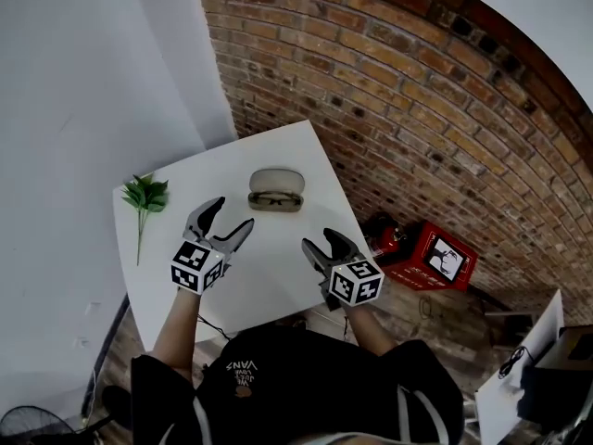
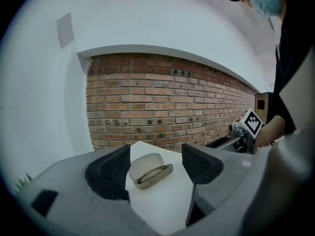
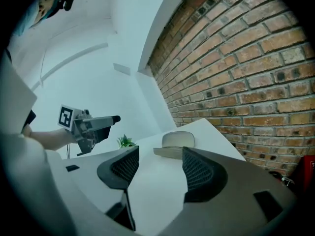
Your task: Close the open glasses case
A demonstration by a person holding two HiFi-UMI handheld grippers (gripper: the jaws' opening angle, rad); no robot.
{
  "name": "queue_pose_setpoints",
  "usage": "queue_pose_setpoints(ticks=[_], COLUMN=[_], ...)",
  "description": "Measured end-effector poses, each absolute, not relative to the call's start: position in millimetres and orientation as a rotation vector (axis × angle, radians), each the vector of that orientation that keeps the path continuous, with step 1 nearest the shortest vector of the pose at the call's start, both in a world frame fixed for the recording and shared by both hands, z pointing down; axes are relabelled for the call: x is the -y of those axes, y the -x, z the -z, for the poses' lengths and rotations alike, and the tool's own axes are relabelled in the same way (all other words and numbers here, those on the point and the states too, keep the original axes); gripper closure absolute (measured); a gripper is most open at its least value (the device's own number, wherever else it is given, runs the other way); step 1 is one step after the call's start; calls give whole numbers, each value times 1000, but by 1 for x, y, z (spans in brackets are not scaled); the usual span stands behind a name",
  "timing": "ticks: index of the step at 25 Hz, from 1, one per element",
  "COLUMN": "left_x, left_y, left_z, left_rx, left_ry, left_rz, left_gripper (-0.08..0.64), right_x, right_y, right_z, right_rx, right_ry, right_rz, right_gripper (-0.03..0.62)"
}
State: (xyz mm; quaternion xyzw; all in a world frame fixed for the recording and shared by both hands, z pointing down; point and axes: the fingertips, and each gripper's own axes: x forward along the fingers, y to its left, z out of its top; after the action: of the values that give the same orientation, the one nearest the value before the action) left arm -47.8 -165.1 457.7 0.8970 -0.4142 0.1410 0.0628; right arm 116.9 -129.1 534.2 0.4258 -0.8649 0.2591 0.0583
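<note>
**Fingers [image 2: 109, 171] Released: Approach Stage**

Fingers of the left gripper [image 1: 232, 213] stand apart and clamp nothing. In the left gripper view the case appears framed between them, but it lies farther off on the table and neither pad touches it. The right gripper [image 1: 320, 239] is likewise spread wide and empty, with only bare tabletop between its pads.

1. **Location of the work item.** The beige oval hard-shell glasses case [image 1: 275, 191] rests on the far half of the white square table [image 1: 269, 262], roughly centred and close to the far edge by the red brick wall [image 1: 417, 91]. Its lid is raised on the far side. A pair of spectacles lies in the lower shell.

2. **Gripper placement.** Both grippers hover over the near half of the table, left and right of the case and well apart from it. Each points toward the case and tilts slightly downward. This is judged to be an alignment for the approach.

3. **Procedure outlook.** The hinge appears to be on the far side, so the lid would need pressing down and toward the near side. Steadying the lower shell with the second gripper is advisable, since a light case may slide on the smooth surface.

4. **Other items.** A green leafy plastic sprig [image 1: 144, 197] lies at the left edge, clear of the working path.
</note>
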Motion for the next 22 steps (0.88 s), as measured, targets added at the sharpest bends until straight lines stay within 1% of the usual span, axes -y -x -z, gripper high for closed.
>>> queue_pose_setpoints(ticks=[3, 6, 9, 12, 17, 22], left_x=[188, 206, 225, 245, 267, 280], left_y=[43, 36, 30, 27, 23, 23], left_z=[-457, -466, -485, -511, -551, -584], left_rx=[1154, 1015, 881, 781, 616, 537], left_ry=[-2756, -2801, -2837, -2844, -2833, -2800], left_rz=[-493, -583, -681, -749, -782, -715], left_gripper=[222, 188, 136, 109, 83, 66], right_x=[147, 162, 176, 192, 224, 242], right_y=[-111, -103, -96, -91, -83, -73], right_z=[-538, -542, -551, -564, -580, -598], right_rx=[2615, 2607, 2582, 2547, 2495, 2454], right_ry=[-1323, -1347, -1352, -1369, -1412, -1409], right_rz=[-775, -778, -794, -809, -785, -790], right_gripper=[349, 354, 353, 353, 364, 377])
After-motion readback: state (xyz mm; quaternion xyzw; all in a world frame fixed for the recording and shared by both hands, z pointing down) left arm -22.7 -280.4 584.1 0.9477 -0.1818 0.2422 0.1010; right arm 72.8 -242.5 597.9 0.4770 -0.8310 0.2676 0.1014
